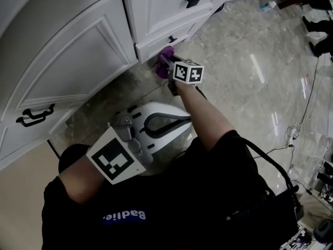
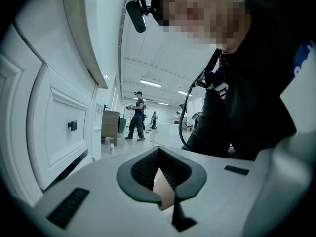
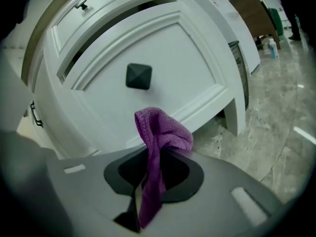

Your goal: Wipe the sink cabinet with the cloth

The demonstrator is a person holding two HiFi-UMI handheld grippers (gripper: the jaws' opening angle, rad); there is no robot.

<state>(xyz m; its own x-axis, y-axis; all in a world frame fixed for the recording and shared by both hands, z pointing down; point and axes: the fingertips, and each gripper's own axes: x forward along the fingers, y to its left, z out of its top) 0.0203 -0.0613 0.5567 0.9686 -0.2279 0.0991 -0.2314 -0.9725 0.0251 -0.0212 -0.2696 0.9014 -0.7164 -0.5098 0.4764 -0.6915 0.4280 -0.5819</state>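
Note:
The white sink cabinet (image 1: 78, 51) fills the upper left of the head view, its drawers bearing black knobs (image 1: 192, 1). My right gripper (image 1: 166, 69) reaches to the bottom edge of the lowest drawer and is shut on a purple cloth (image 1: 165, 60). In the right gripper view the cloth (image 3: 160, 127) bunches out of the right gripper (image 3: 150, 181) just below the square black knob (image 3: 138, 76) of the drawer front (image 3: 173, 53); I cannot tell if it touches. My left gripper (image 1: 156, 121) hangs low over the floor, apart from the cabinet. The left gripper (image 2: 165, 194) is shut and holds nothing.
A black double handle (image 1: 34, 116) sits on the cabinet door at left. Marble floor (image 1: 250, 56) spreads to the right, with cables (image 1: 291, 134) and a small bottle (image 1: 268, 5). A brown desk (image 2: 111, 125) and people (image 2: 137, 115) stand far down the room.

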